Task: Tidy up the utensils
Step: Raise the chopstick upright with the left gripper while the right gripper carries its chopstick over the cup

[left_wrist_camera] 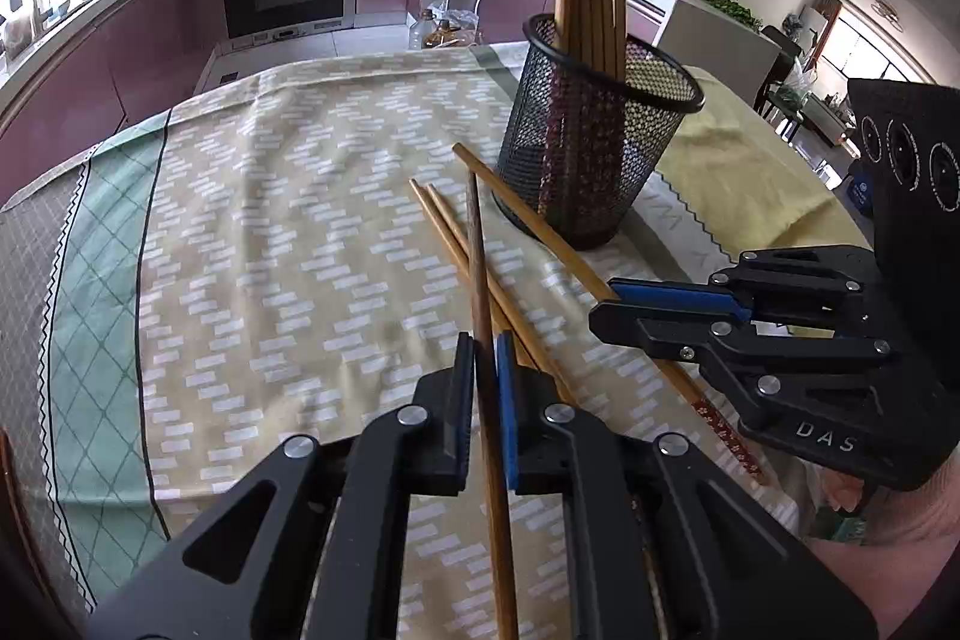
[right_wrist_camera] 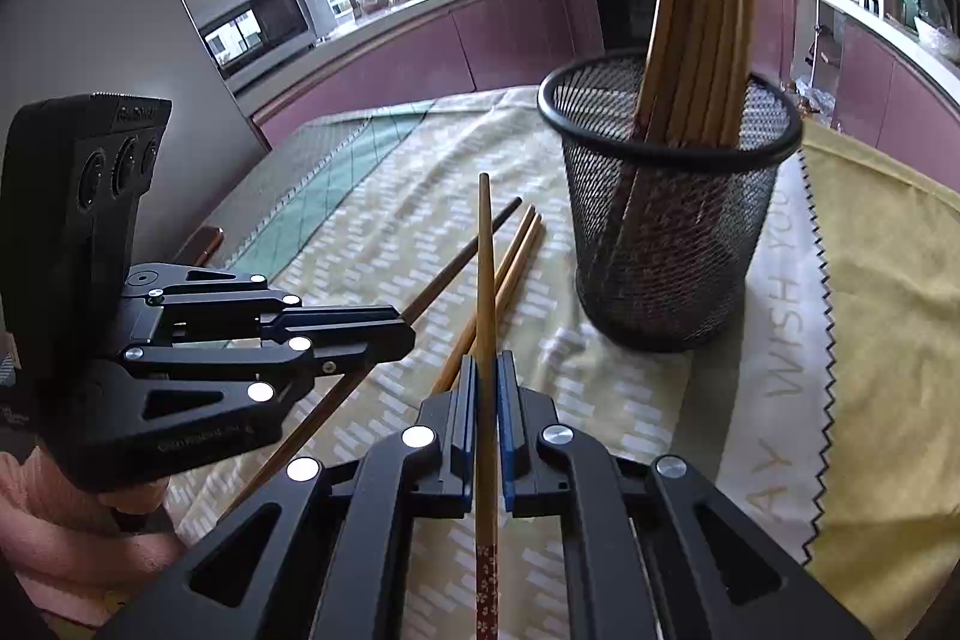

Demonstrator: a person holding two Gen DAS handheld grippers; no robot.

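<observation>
Black left fingers clamp dark chopstick, right fingers clamp light chopstick

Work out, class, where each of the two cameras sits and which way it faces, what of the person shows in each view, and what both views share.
Left wrist: sits on the left tongs, looking down across the tablecloth toward the oven; the tongs grip a dark chopstick; the right tongs show.
Right wrist: sits on the right tongs, facing the window; they grip a light chopstick; the left tongs and a pink sleeve show.
Shared: the mesh holder of chopsticks and two loose chopsticks.
</observation>
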